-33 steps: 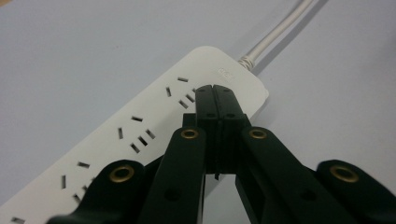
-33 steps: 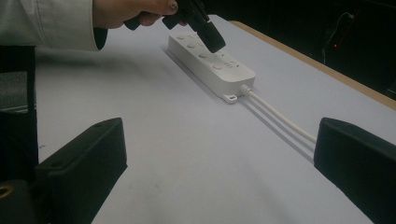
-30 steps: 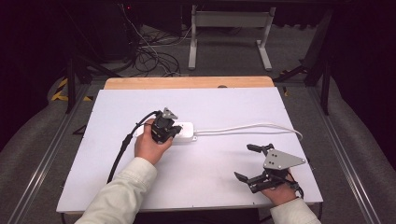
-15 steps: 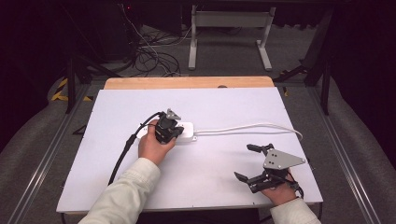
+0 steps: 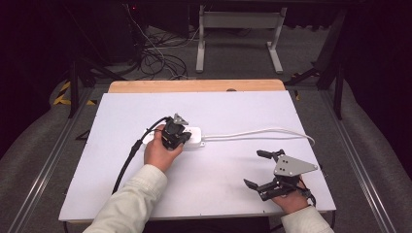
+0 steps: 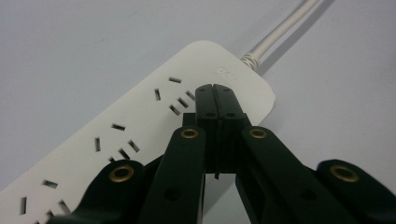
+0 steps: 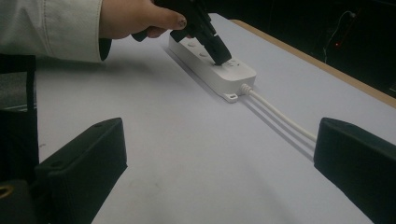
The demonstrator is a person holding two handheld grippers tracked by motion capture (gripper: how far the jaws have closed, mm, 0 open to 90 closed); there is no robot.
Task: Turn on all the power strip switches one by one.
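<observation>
A white power strip (image 5: 195, 132) lies on the white table top (image 5: 233, 107), and its white cord (image 5: 262, 132) runs off to the right. My left gripper (image 5: 183, 138) is shut, jaws pressed together. Its tips (image 6: 214, 88) rest on the strip (image 6: 140, 121) at the cord end (image 6: 280, 30), beside the last socket. In the right gripper view the left gripper (image 7: 223, 59) comes down at a slant onto the strip (image 7: 210, 65). My right gripper (image 5: 253, 168) lies at the front right of the table, open wide (image 7: 219, 163), with nothing between its jaws.
A black cable (image 5: 128, 160) trails from the left gripper toward the table's front left. A wooden strip (image 5: 194, 86) edges the far side. Beyond it, on the floor, are loose cables (image 5: 160, 58) and a desk's white legs (image 5: 238, 34).
</observation>
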